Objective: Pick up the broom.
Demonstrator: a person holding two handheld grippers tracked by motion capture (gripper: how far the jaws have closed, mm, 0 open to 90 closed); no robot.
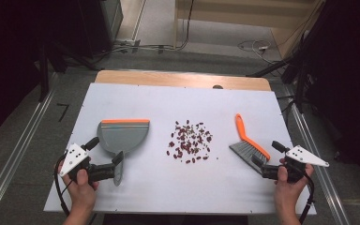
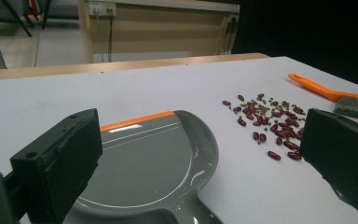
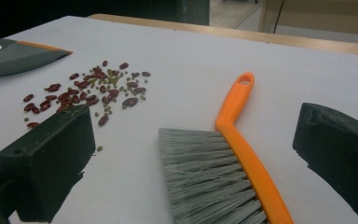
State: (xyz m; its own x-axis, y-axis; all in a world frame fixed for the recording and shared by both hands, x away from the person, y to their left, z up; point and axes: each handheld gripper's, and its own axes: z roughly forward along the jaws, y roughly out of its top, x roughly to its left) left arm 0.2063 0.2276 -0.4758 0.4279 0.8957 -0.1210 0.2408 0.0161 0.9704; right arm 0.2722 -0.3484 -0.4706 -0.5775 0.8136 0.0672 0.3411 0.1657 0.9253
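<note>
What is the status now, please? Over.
Left gripper open, jaws astride the dustpan handle, not gripping. Right gripper open at the brush, jaws either side, not closed. Beans scattered between them. Nothing in the way.

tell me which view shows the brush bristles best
The right gripper view: the brush lies close between that tool's open jaws, grey bristles sharp in individual strands. The high view shows the bristles small beside the right tool. The left gripper view catches a distant sliver at the right edge.
</note>
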